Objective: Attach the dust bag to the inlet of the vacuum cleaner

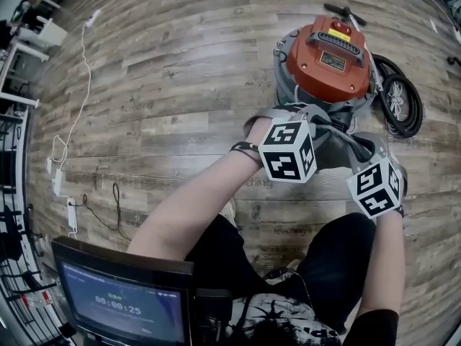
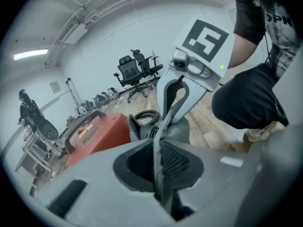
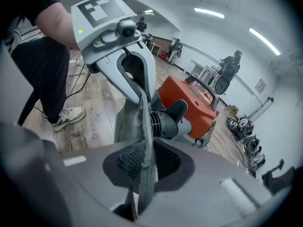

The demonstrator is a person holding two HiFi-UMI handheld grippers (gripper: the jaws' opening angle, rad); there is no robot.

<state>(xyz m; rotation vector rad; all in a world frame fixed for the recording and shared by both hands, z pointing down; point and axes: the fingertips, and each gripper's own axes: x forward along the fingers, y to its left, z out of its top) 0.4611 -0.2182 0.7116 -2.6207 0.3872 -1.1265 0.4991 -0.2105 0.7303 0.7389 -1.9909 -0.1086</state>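
Dust bag [image 3: 135,122], grey woven fabric, is pinched edge-on by both tools: right gripper [image 3: 142,162] and left gripper [image 2: 159,167] each have jaws clamped on a thin fold. It hangs just before the black ribbed inlet [image 3: 165,124] of the red-lidded, grey-drummed vacuum cleaner [image 1: 328,60] on a wood-plank floor [image 1: 166,71]. Only the left gripper view shows office chairs [image 2: 137,70]

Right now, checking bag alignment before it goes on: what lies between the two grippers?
The grey dust bag, pinched by left gripper and right gripper, spans the gap; seen in the head view and both gripper views.
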